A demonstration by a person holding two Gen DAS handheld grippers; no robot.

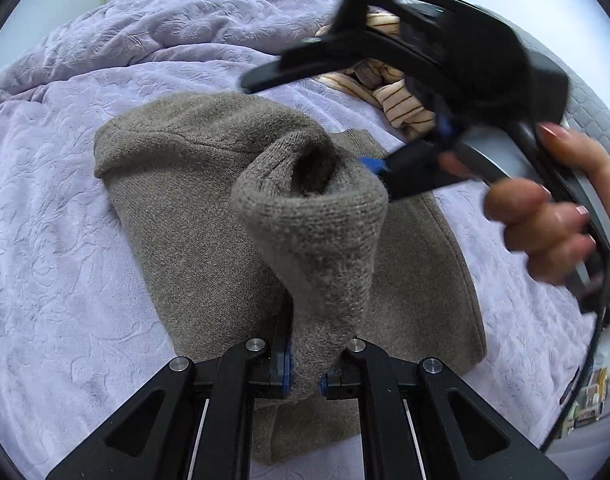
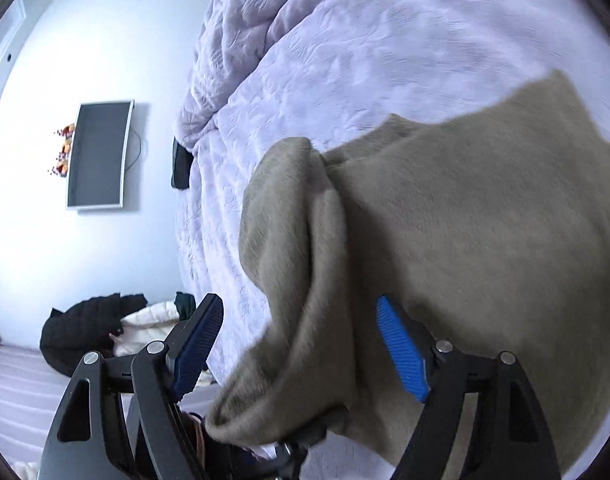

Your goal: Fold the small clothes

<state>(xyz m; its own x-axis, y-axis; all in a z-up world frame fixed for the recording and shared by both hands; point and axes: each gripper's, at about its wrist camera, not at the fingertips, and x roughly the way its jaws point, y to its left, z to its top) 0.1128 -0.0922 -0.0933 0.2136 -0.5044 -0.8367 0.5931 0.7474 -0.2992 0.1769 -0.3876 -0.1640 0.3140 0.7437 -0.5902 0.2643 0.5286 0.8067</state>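
A taupe knit sweater point(image 1: 193, 184) lies spread on a lilac blanket point(image 1: 45, 240). One of its sleeves point(image 1: 317, 232) stands up from it as a tube with the cuff open at the top. My left gripper point(image 1: 307, 368) is shut on the lower end of that sleeve. A hand point(image 1: 545, 232) holds my right gripper point(image 1: 309, 124) above the cuff, blurred, with one blue pad near the cuff's rim. In the right wrist view the right gripper point(image 2: 297, 301) stands open; the sleeve point(image 2: 289, 272) hangs between its blue pads point(image 2: 401, 348) without being pressed.
Cream garments with dark stripes point(image 1: 401, 108) lie heaped beyond the sweater. The blanket bunches into a ridge point(image 1: 145, 40) at the far side. Off the bed there is a wall screen point(image 2: 99, 156) and a black jacket point(image 2: 81, 332) on a pile.
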